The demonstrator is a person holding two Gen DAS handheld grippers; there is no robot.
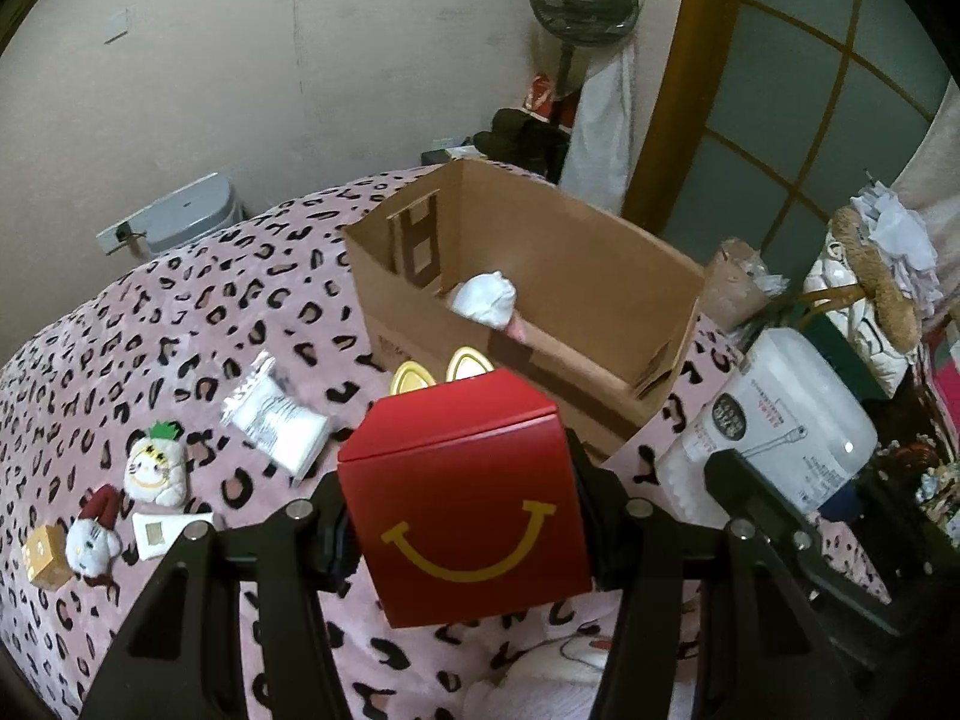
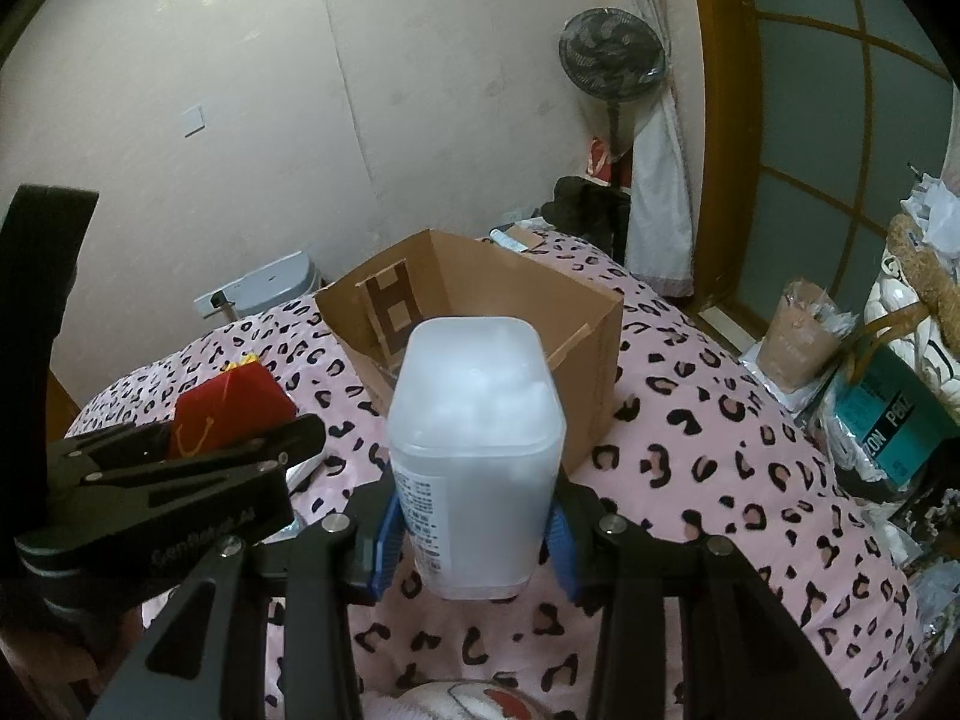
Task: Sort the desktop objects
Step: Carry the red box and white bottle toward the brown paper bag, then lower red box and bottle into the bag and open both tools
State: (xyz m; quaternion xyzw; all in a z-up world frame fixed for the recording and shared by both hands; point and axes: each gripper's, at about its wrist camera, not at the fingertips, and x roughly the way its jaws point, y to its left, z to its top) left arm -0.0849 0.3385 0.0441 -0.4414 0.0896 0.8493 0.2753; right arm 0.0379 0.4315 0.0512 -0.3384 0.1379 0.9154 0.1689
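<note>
Red box (image 1: 462, 498) left, clear tub (image 2: 477, 450) right, both lifted and facing the carton (image 1: 528, 300) just beyond.

Left gripper (image 1: 462, 516) clamped on the red box, carton mouth dead ahead and slightly right, near wall closest. Right gripper (image 2: 474, 534) squeezing the upright tub between blue pads (image 2: 387, 546), carton straight ahead. Neither clearly nearer; likely a short forward carry over the rim for each.

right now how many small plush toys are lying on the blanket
2: a pineapple-topped plush at the blanket's left side, and a red-hatted plush just below-left of it. Others may be hidden behind the tools or boxes.
</note>
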